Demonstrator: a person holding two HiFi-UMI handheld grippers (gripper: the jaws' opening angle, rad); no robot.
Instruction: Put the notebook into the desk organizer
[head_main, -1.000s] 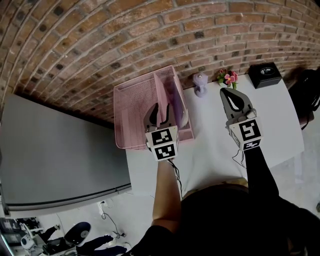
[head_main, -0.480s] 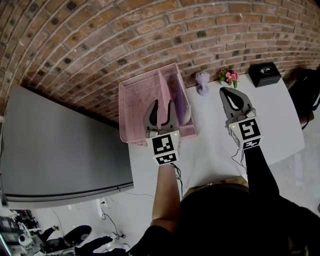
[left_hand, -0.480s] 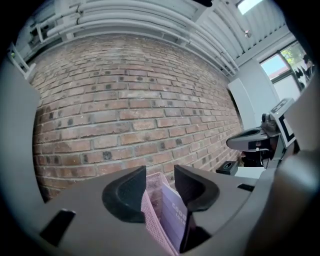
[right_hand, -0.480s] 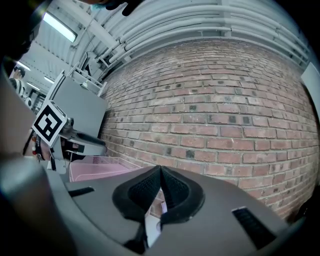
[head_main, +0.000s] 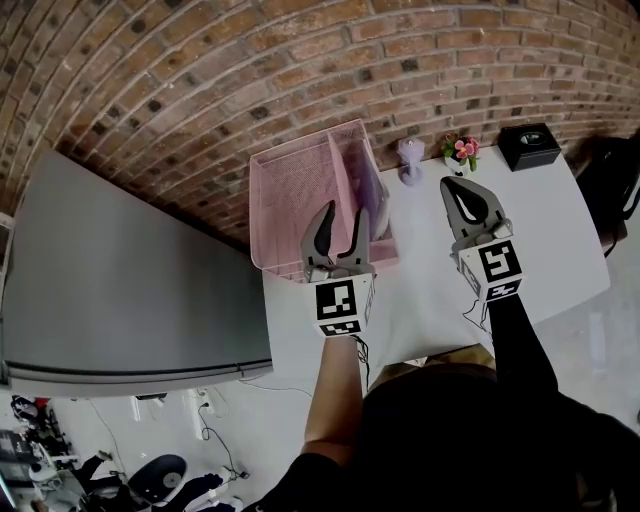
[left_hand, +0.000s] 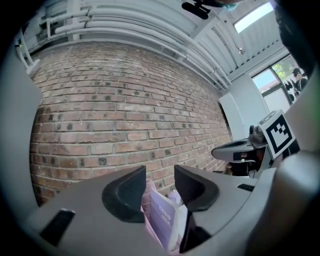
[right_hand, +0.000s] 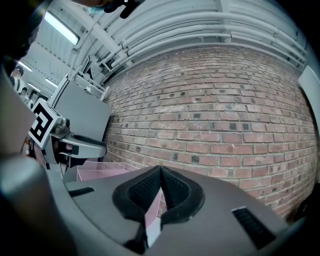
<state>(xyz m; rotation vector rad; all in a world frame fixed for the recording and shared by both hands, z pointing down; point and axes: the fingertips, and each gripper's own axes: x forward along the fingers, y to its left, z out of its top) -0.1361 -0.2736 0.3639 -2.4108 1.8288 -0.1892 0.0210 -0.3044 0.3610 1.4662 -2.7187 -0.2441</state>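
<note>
The pink mesh desk organizer (head_main: 300, 190) stands on the white table (head_main: 560, 240) against the brick wall. A pale purple notebook (head_main: 374, 205) stands upright in its right compartment. My left gripper (head_main: 343, 215) hovers over the organizer's front edge, and its jaws have just been opening. In the left gripper view the notebook (left_hand: 162, 222) shows below and beyond the left gripper (left_hand: 160, 175), untouched by the pads. My right gripper (head_main: 452, 184) is shut and empty to the right of the organizer. In the right gripper view, my right gripper (right_hand: 160, 172) points at the wall, the organizer (right_hand: 100, 172) to its left.
A small lavender figurine (head_main: 410, 160), a flower pot (head_main: 458, 153) and a black box (head_main: 529, 148) line the table's back edge. A grey cabinet top (head_main: 130, 290) lies left of the table. The person's arms reach in from below.
My left gripper has drawn back and up from the organizer, toward the table's front edge, with its jaws spread wider. The notebook stays in the compartment. My right gripper has hardly shifted in the picture.
</note>
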